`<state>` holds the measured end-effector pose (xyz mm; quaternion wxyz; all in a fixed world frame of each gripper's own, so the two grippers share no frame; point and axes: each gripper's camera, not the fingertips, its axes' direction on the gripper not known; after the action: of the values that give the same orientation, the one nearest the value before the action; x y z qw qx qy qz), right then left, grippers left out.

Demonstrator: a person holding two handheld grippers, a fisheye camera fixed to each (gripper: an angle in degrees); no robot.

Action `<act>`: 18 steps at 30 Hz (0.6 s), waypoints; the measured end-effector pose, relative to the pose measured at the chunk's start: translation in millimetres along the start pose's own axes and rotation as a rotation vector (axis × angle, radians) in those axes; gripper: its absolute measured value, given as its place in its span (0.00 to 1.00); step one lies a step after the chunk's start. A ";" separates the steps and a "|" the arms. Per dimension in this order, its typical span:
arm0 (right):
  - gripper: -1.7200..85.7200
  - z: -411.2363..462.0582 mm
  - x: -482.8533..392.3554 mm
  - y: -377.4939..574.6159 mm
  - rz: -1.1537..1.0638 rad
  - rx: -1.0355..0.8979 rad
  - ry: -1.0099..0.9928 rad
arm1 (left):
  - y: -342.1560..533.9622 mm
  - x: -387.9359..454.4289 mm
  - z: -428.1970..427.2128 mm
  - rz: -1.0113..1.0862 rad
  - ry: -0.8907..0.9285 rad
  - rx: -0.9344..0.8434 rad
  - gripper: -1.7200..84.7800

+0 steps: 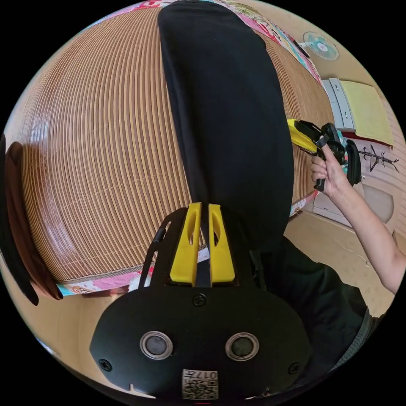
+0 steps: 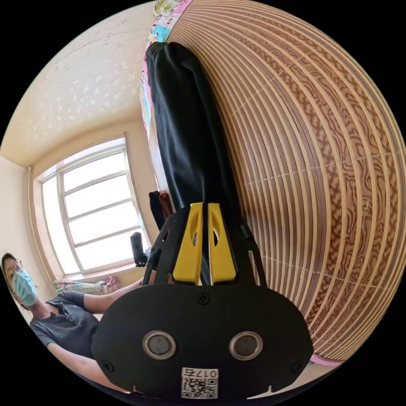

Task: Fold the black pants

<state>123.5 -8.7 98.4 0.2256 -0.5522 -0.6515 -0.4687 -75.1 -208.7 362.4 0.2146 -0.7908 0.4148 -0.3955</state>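
Long black fabric pants [image 1: 228, 122] lay lengthwise on striped bamboo mat [image 1: 105, 148]. Left gripper [image 1: 202, 211] and right gripper [image 2: 201, 211] each clamped near-end edge (probably for lifting fold).

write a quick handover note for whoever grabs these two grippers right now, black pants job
Left gripper: jaws closed on the near end of the black pants.
Right gripper: jaws closed on black fabric at the pants' side edge; in the left gripper view it sits at the far side of the cloth, held by a hand.
Pants: laid out as one long narrow strip on the bamboo mat, so the legs look already stacked, though I can't confirm it. The near end hangs past the mat's edge.
Left: likely fold the strip along its length, then release.
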 end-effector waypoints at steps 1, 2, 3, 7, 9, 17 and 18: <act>0.05 -4.4 -2.2 2.7 -0.016 0.003 -0.026 | 1.7 8.6 -0.4 0.023 -0.014 -0.008 0.03; 0.05 -18.2 -6.0 11.3 -0.039 0.037 -0.065 | 2.8 11.6 -0.8 0.031 -0.010 -0.012 0.02; 0.04 -31.5 -7.3 21.8 -0.038 0.082 -0.062 | 6.0 14.1 -4.4 0.041 0.005 -0.006 0.02; 0.05 -37.4 -11.0 36.0 0.028 0.116 0.155 | 22.1 4.1 -10.8 0.044 0.171 0.027 0.01; 0.06 -26.0 -23.0 27.2 -0.003 0.044 0.202 | 26.5 0.8 -8.9 -0.003 0.138 -0.003 0.01; 0.16 -47.6 -5.5 14.8 0.019 0.047 0.062 | 18.7 -55.9 -61.6 -0.178 0.362 0.222 0.15; 0.17 -51.2 3.6 9.5 0.032 0.055 0.003 | 8.0 -64.4 -65.8 -0.190 0.400 0.239 0.16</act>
<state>119.9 -51.4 128.2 0.2490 -0.5554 -0.6550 -0.4478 -153.9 -160.8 367.4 0.1820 -0.7011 0.3234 -0.6088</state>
